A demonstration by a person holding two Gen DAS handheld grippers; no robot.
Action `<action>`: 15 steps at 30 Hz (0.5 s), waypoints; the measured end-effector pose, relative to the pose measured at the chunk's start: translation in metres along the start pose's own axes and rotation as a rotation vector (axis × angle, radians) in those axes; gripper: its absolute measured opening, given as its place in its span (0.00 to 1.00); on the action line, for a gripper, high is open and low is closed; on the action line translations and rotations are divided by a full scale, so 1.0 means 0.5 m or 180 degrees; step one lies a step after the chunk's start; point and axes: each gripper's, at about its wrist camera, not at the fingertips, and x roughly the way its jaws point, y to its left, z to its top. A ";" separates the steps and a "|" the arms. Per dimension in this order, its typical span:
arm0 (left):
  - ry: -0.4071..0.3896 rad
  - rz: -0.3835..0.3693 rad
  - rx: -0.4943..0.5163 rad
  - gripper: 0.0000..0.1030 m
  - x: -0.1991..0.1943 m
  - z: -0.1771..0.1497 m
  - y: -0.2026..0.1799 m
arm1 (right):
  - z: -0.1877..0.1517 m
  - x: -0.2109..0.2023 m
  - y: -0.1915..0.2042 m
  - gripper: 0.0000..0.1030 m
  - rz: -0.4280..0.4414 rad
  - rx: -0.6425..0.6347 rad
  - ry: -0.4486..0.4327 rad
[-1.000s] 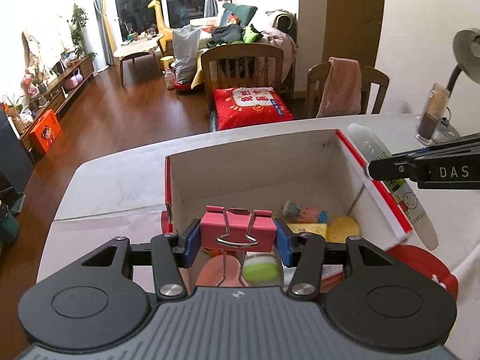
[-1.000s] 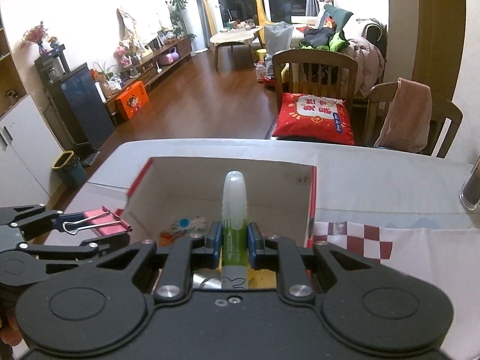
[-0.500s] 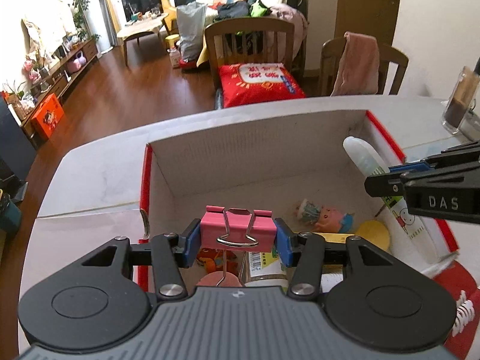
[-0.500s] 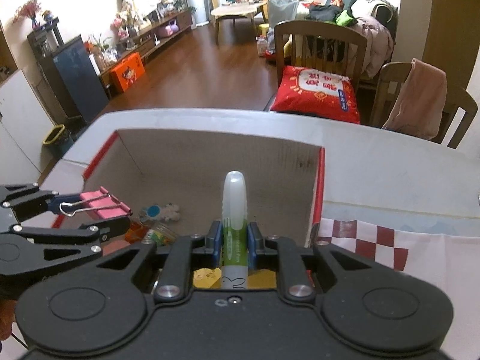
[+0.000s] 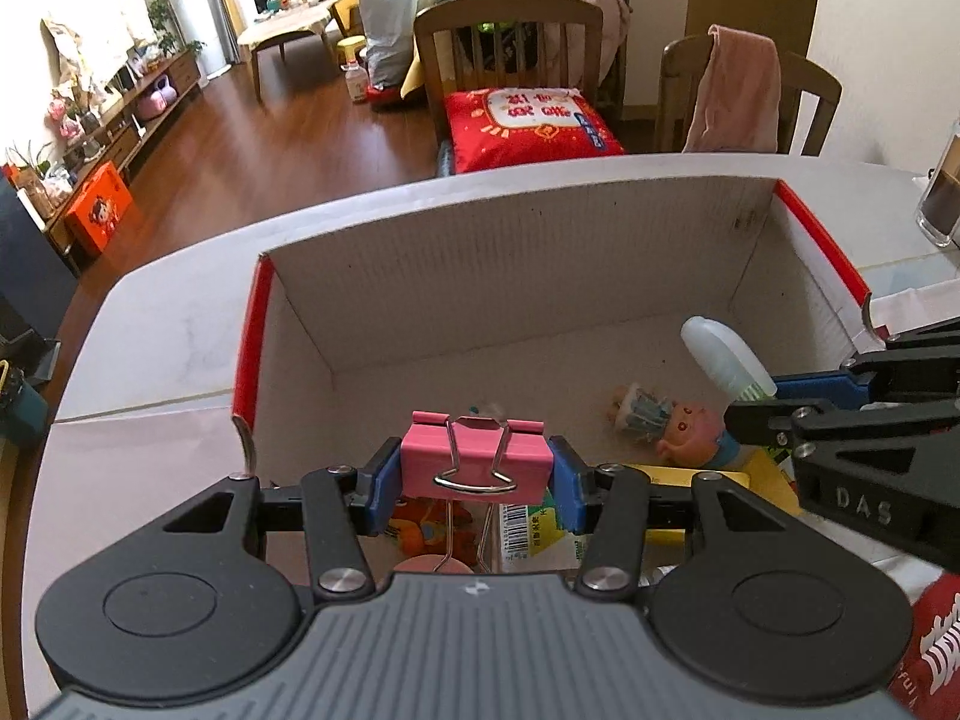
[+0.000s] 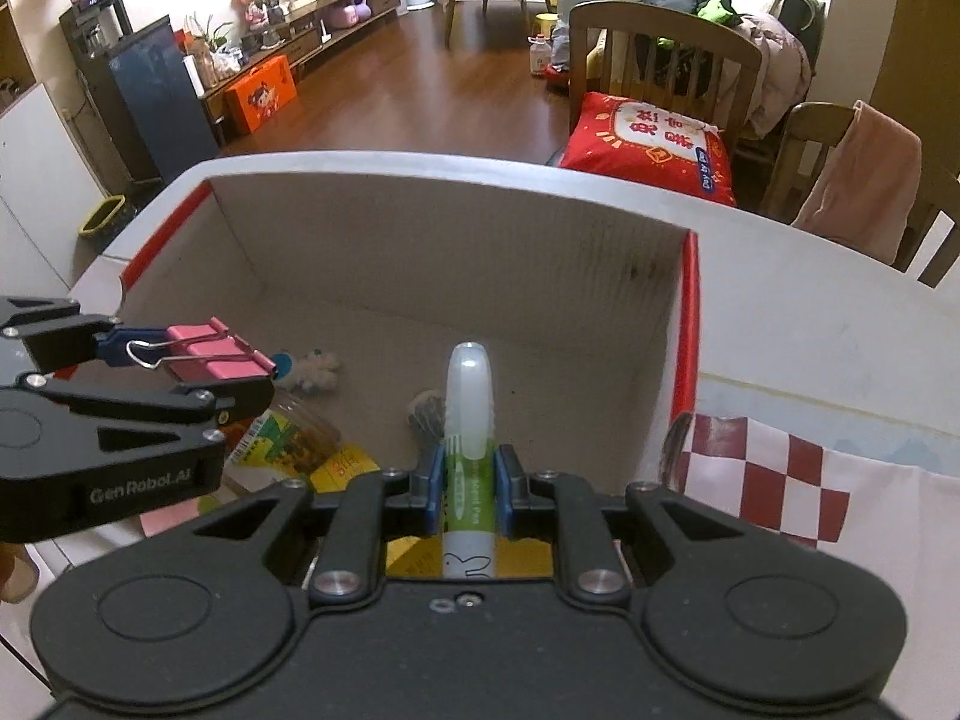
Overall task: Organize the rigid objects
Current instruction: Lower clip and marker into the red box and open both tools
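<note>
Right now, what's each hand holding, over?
Left fingers clamp pink binder clip. Right fingers clamp green marker. Both over open box; toys below, nothing blocking.

The binder clip and the marker pen have been lowered from above the cardboard box to inside its walls.

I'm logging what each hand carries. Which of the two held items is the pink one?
The binder clip, clamped in the left gripper. The right gripper holds a green and white pen.
</note>
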 end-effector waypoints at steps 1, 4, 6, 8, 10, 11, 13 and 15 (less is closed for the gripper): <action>0.0014 -0.0003 0.0005 0.48 0.003 0.000 -0.001 | 0.000 0.003 0.002 0.16 0.0001 -0.0004 0.0019; 0.0071 -0.0007 -0.0011 0.49 0.014 0.000 -0.001 | -0.005 0.013 0.008 0.16 -0.0009 -0.0047 0.0073; 0.0119 -0.0001 -0.0014 0.48 0.021 0.001 -0.002 | -0.006 0.019 0.012 0.16 -0.0034 -0.0076 0.0089; 0.0157 -0.0032 -0.0026 0.49 0.027 0.002 -0.002 | -0.007 0.022 0.015 0.17 -0.0057 -0.0080 0.0114; 0.0181 -0.0036 -0.0037 0.49 0.031 0.001 -0.003 | -0.009 0.021 0.016 0.18 -0.0055 -0.0076 0.0108; 0.0180 -0.0038 -0.0048 0.49 0.031 0.001 -0.002 | -0.009 0.022 0.016 0.18 -0.0049 -0.0059 0.0114; 0.0189 -0.0058 -0.0076 0.49 0.031 0.004 -0.001 | -0.010 0.020 0.015 0.19 -0.0034 -0.0044 0.0124; 0.0196 -0.0063 -0.0077 0.49 0.030 0.004 0.000 | -0.011 0.017 0.015 0.20 -0.0020 -0.0035 0.0117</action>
